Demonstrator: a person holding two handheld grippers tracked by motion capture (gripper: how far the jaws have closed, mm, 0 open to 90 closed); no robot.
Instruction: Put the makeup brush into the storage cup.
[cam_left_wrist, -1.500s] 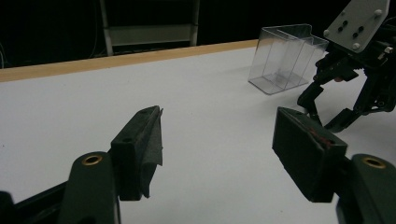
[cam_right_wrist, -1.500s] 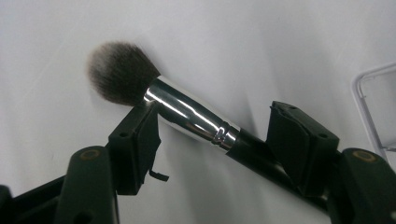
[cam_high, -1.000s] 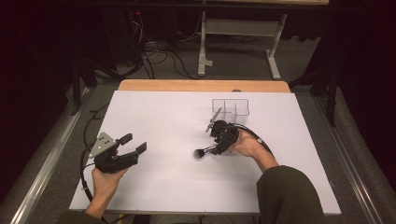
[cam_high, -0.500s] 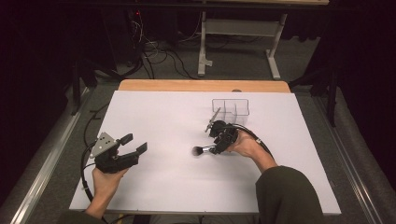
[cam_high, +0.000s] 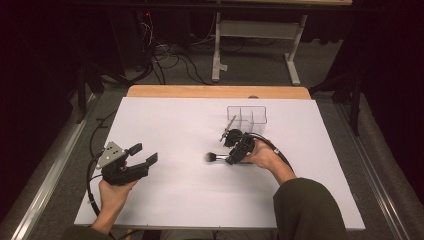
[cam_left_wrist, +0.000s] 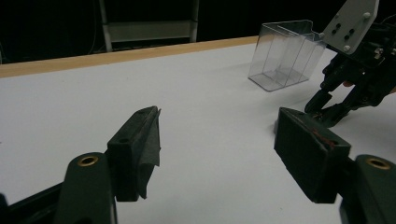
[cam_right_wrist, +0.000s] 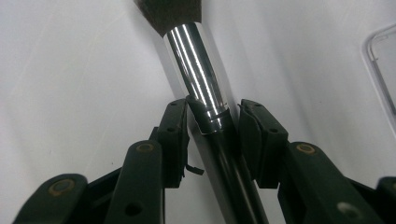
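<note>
Right tool (cam_right_wrist: 212, 119): jaws have just been closing around the makeup brush (cam_right_wrist: 198, 70); one pad touches the chrome ferrule, the other shows a sliver of gap. Brush lies flat mid-table (cam_high: 165, 115), bristle tip cut off in the right gripper view. Left tool (cam_left_wrist: 217, 154) wide open, holding nothing, near the table's left front edge. Clear organizer (cam_high: 246, 116) just behind the right hand; bare surface between the hands.
</note>
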